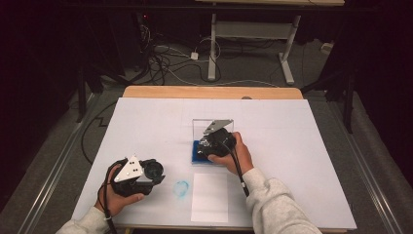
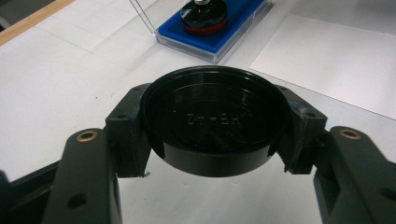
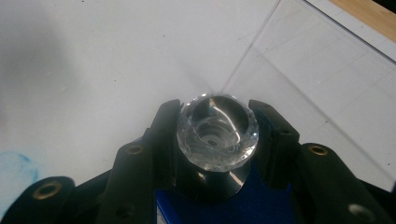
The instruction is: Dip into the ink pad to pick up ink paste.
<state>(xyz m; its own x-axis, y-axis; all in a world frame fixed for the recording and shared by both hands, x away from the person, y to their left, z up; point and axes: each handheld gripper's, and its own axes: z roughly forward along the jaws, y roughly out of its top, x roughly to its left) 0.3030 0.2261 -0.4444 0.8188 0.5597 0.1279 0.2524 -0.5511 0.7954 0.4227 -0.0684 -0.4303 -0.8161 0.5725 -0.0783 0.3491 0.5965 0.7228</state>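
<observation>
Between the jaws of the left claw (image 2: pixel 212 140) sits a round black cap (image 2: pixel 214 121), gripped at both sides above the white worktop (image 1: pixel 146 126). Farther off, the right claw (image 3: pixel 215 140) is closed on a faceted clear knob (image 3: pixel 217 131) atop a black cylinder (image 3: pixel 210 184), standing on blue foam (image 2: pixel 233 28) inside a clear case (image 1: pixel 199 127). A white sheet (image 1: pixel 209 195) lies nearby, beside a blue smudge (image 1: pixel 181 187).

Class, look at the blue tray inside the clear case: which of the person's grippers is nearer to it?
Right. The right gripper is over the blue tray, shut on the lens standing in it. The left gripper is off beside it, nearer the person, shut on a black cap.
</observation>
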